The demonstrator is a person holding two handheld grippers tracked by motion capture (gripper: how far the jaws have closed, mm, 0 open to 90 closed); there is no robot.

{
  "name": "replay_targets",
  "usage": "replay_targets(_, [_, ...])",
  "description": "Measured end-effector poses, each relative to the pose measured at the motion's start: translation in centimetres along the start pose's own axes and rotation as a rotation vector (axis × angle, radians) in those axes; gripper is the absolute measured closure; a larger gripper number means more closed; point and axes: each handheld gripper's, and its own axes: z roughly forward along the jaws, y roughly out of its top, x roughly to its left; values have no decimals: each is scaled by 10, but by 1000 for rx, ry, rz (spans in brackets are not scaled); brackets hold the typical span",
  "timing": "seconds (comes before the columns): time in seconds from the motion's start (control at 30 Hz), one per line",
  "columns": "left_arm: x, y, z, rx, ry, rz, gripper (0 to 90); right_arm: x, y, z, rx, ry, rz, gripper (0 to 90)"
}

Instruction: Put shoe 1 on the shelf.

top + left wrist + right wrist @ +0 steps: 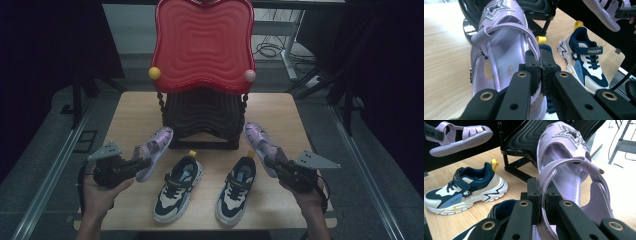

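A glossy lilac child's sandal with a glittery star on its toe (154, 150) is held clear of the light wooden table (135, 107) by the left claw (136, 165); in the left gripper view the black jaws are seen closed tight on the sandal's heel strap (534, 53). The matching lilac sandal (260, 142) is held in the same way by the right claw (272, 164), its jaws pinched on the rim of the heel strap (544, 186) in the right gripper view. Both sandals are raised just in front of a black ribbed shoe rack (202, 120), one at each of its front corners, toes pointed toward it. A red wavy plastic tray-like top (202, 45) with a yellow ball (154, 73) and a pink ball (249, 75) at its lower corners is carried above the rack. Between the two sandals, nearer the person, a pair of navy, white and blue sneakers with yellow heel loops is set on the table: the left sneaker (177, 187) and the right sneaker (236, 190), side by side and apart from each other.
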Motion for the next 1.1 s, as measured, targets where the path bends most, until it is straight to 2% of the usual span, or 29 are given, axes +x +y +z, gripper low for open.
replay_targets(0.43, [-1, 11, 10, -6, -10, 2, 869, 4, 6, 16, -2, 23, -1, 856])
replay_targets(0.5, [1, 14, 12, -22, -16, -11, 869, 4, 7, 20, -3, 26, -3, 855])
replay_targets(0.73, [-1, 20, 18, -34, -12, 0, 869, 6, 13, 26, -19, 45, -5, 855])
replay_targets(1.1, [-2, 34, 32, -66, -23, 12, 869, 8, 28, 51, -19, 60, -6, 855])
